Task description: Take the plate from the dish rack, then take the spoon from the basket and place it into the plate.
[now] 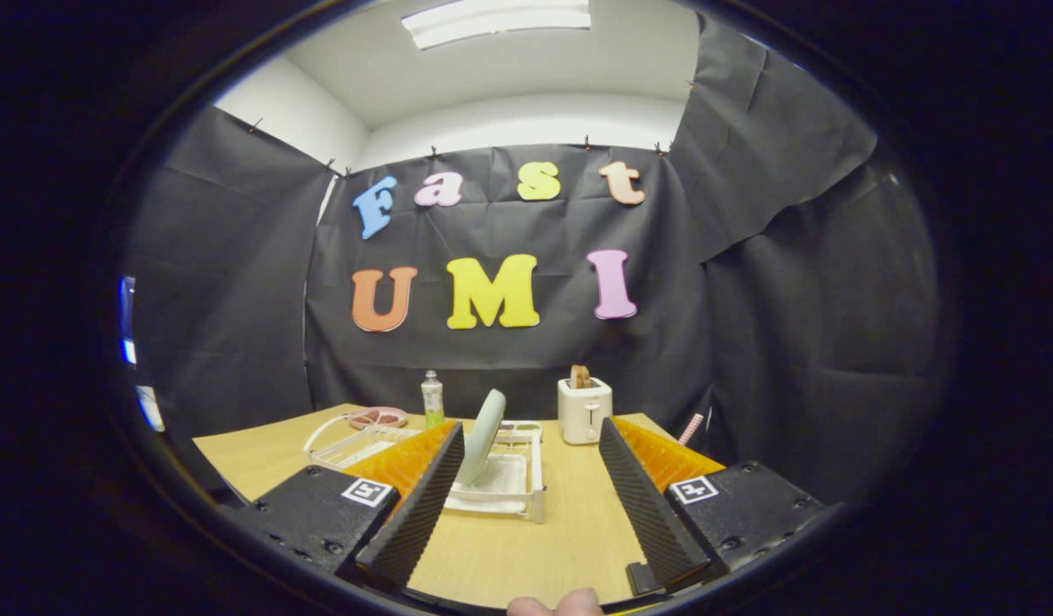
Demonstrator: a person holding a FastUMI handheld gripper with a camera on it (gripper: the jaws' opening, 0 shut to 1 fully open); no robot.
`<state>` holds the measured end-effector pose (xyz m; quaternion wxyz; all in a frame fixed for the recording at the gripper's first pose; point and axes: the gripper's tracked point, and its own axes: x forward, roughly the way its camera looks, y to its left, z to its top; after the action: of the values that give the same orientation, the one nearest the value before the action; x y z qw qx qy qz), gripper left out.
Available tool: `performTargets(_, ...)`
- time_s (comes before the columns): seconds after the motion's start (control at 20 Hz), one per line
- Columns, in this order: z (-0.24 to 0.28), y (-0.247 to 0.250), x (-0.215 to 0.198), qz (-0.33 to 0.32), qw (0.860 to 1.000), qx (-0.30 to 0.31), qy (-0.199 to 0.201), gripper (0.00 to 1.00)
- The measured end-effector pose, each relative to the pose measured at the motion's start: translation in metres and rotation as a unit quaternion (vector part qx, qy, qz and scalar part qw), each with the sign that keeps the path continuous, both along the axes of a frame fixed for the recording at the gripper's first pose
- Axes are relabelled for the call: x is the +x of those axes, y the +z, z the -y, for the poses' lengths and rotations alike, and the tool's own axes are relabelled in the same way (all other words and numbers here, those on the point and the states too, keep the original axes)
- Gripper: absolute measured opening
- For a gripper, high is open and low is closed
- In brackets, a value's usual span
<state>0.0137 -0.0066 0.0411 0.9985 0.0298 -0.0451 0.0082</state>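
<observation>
A pale green plate (483, 435) stands on edge in a white dish rack (519, 479) on the wooden table (526, 539). The rack lies just ahead of my fingers, closer to the left one. A white wire basket (348, 443) sits left of the rack, partly hidden behind my left finger; its contents I cannot make out. My gripper (528, 445) is open, both fingers wide apart above the table with nothing between them.
A white toaster (584, 409) with bread in it stands at the back, right of the rack. A green bottle (432, 399) and a pink dish (378, 417) stand behind the basket. A fingertip (556, 604) of the person's hand shows below the fingers.
</observation>
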Motion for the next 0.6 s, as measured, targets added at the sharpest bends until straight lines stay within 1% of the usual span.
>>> performTargets(0.05,0.004,0.002,0.005,-0.004,1.000,-0.013,-0.004,1.00)
performTargets(0.15,0.010,0.013,0.016,-0.011,1.000,-0.019,-0.004,1.00)
performTargets(0.3,0.006,0.035,0.034,-0.025,0.999,-0.013,0.025,1.00)
performTargets(0.4,0.011,0.053,0.052,-0.029,0.999,-0.027,0.029,1.00)
performTargets(0.5,0.006,0.062,0.070,-0.046,0.997,-0.033,0.050,1.00)
performTargets(0.6,0.005,0.072,0.091,-0.061,0.995,-0.044,0.061,1.00)
